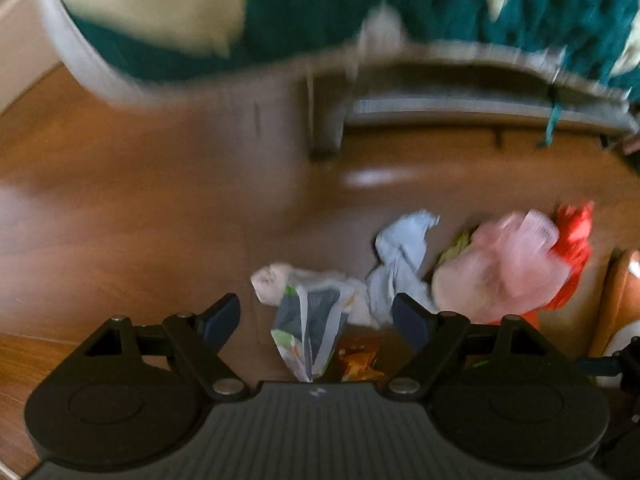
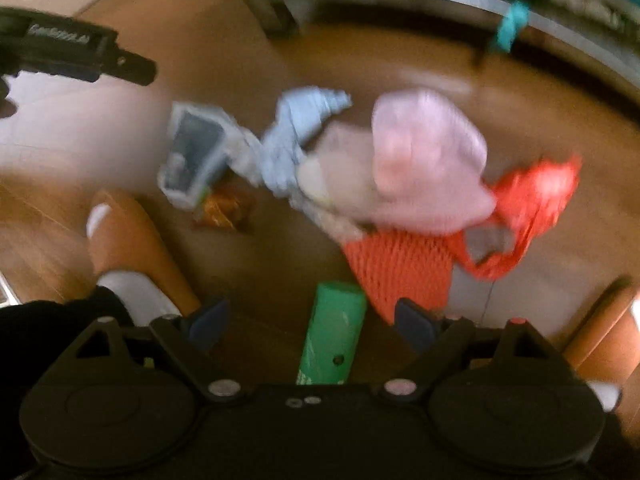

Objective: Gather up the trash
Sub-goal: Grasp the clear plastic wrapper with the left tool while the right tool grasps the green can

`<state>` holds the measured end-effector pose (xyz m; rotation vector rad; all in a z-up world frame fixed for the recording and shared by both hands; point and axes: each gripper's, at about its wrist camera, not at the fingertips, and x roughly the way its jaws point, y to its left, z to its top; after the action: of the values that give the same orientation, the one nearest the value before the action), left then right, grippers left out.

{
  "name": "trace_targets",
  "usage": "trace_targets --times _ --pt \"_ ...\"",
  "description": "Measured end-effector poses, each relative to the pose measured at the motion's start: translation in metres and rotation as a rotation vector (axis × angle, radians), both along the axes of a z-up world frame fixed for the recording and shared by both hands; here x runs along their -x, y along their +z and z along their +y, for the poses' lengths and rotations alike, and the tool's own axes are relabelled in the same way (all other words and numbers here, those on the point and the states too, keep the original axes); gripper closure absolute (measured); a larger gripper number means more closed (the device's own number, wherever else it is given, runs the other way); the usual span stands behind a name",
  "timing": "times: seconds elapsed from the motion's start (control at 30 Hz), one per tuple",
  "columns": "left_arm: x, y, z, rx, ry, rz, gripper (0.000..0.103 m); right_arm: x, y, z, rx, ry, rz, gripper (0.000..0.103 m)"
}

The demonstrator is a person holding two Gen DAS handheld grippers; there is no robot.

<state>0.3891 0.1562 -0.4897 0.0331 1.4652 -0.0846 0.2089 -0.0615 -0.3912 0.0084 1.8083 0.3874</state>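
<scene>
Trash lies in a loose pile on the wooden floor, and both views are blurred. My left gripper (image 1: 316,316) is open above a crumpled grey-and-white wrapper (image 1: 308,320), which shows between the fingers without touching them. Just beside it is an orange wrapper (image 1: 360,364). Further right lie a pale blue crumple (image 1: 400,256), a pink plastic bag (image 1: 508,264) and a red mesh net (image 1: 576,240). My right gripper (image 2: 312,320) is open over a green tube-like pack (image 2: 332,336) next to the red mesh net (image 2: 404,268). The pink bag (image 2: 420,152) and blue crumple (image 2: 296,136) lie beyond.
A bed with a teal blanket (image 1: 320,20) and its grey frame leg (image 1: 324,120) stand behind the pile. A person's feet in brown slippers and white socks (image 2: 132,240) (image 2: 600,336) flank my right gripper. The left gripper's body (image 2: 80,56) shows at the upper left.
</scene>
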Motion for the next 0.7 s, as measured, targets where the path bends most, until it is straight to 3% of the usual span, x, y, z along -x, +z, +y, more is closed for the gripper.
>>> trace_targets --times 0.2,0.47,0.7 --pt "0.011 -0.066 0.0 -0.007 0.028 0.091 0.02 0.014 -0.045 0.005 0.034 0.031 0.073 0.016" --pt "0.003 -0.116 0.007 -0.002 0.092 0.135 0.02 0.026 -0.083 0.008 0.045 0.027 0.154 0.018" --pt "0.003 -0.132 0.004 -0.012 0.079 0.142 0.049 0.031 -0.103 0.014 0.055 0.026 0.199 0.03"
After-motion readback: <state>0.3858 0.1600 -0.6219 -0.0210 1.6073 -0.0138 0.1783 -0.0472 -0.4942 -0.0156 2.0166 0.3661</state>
